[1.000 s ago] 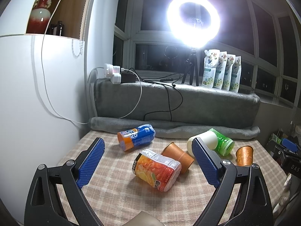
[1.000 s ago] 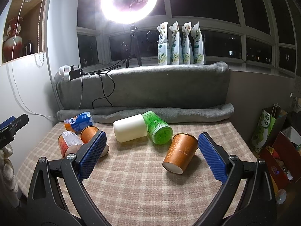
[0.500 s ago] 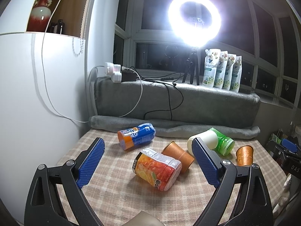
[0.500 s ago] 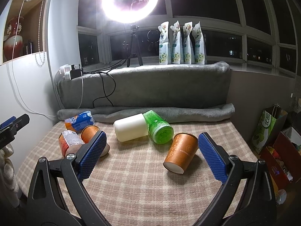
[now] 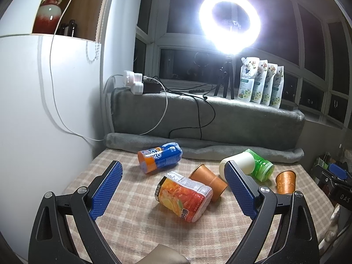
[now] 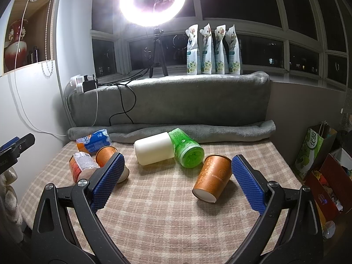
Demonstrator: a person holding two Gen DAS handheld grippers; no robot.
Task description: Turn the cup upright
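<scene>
Closing in slightly, right tongs (image 6: 176, 176) are held spread and empty, orange cup (image 6: 213, 177) on its side at 1 o'clock; left tongs (image 5: 172, 183) spread, unmoved; grasp not begun.

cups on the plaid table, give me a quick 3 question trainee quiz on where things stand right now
1. True or false: the right gripper is shut on the copper cup.
2. Multiple choice: the green cup is A) upright, B) on its side, C) stacked inside the white cup.
3. Fill the blank: in the left wrist view, the nearest item between the open left gripper fingers is the ____ printed cup.

Key
1. False: its jaws stand wide apart and the cup lies tipped on the tablecloth between them, untouched.
2. B, open mouth toward the camera.
3. Orange.
</scene>
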